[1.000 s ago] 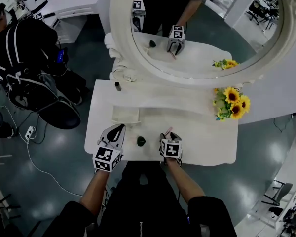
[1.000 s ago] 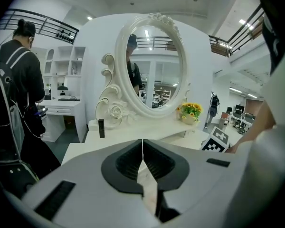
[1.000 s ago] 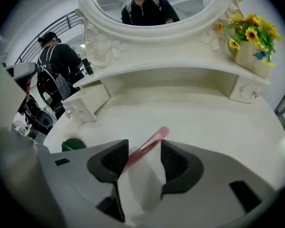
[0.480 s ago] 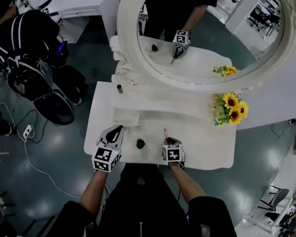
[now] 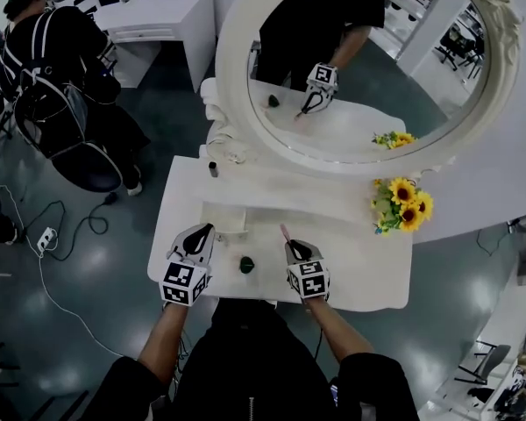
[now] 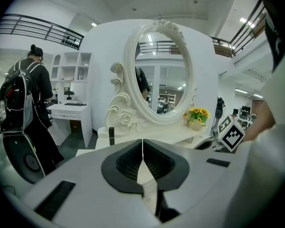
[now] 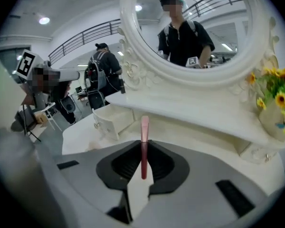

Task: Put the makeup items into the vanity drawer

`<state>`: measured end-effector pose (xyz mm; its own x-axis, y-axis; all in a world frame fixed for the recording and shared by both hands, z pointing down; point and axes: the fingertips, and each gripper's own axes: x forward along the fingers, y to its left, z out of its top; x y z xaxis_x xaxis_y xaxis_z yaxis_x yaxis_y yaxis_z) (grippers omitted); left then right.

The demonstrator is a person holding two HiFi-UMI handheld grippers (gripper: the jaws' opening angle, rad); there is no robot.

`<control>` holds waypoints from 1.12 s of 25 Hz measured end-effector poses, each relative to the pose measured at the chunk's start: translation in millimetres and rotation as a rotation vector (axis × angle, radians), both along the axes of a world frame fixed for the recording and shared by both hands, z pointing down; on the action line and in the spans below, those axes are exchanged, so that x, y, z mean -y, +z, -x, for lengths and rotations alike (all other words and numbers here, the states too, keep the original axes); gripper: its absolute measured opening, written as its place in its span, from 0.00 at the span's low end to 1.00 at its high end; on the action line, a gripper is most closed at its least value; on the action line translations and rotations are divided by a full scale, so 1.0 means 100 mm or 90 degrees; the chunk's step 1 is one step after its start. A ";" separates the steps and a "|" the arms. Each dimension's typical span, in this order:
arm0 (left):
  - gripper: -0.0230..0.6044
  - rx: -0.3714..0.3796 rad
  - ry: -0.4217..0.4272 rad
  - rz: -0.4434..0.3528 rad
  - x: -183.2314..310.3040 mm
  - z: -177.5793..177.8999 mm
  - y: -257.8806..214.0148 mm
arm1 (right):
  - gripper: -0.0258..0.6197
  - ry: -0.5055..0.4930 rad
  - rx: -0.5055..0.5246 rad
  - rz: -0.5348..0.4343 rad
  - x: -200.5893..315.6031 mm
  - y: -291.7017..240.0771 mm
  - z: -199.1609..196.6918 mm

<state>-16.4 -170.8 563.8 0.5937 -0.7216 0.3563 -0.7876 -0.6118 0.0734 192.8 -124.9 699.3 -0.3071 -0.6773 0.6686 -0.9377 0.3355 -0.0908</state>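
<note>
Grip: right gripper (image 7: 143, 145) has just closed its jaws on a slim pink makeup stick (image 7: 144, 126), held clear of the vanity top; left gripper (image 6: 142, 148) clenched, empty; open drawer (image 7: 109, 122) lies left of the stick; advise carrying it steady and lowering well inside before release.

Pink stick (image 5: 284, 232) in right gripper (image 5: 293, 247), jaws just closed
</note>
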 end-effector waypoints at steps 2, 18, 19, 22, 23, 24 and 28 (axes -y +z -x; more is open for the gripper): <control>0.07 -0.002 -0.009 -0.006 0.02 0.05 -0.04 | 0.11 -0.036 -0.003 -0.036 0.13 -0.24 0.13; 0.07 -0.010 -0.125 -0.009 -0.04 0.89 -0.08 | 0.11 -0.243 -0.024 -0.031 0.71 -0.33 1.48; 0.07 -0.010 -0.133 -0.006 -0.05 0.94 -0.07 | 0.11 -0.257 -0.032 -0.016 0.71 -0.28 1.55; 0.07 -0.007 -0.155 -0.001 -0.11 1.09 -0.05 | 0.11 -0.290 -0.063 0.016 0.74 -0.13 1.68; 0.07 -0.007 -0.162 0.000 -0.12 1.13 -0.04 | 0.11 -0.297 -0.072 0.025 0.76 -0.08 1.71; 0.07 -0.007 -0.168 0.001 -0.13 1.17 -0.03 | 0.12 -0.301 -0.079 0.035 0.78 -0.03 1.72; 0.07 -0.006 -0.185 0.008 -0.17 1.31 -0.01 | 0.12 -0.322 -0.097 0.079 0.82 0.13 1.81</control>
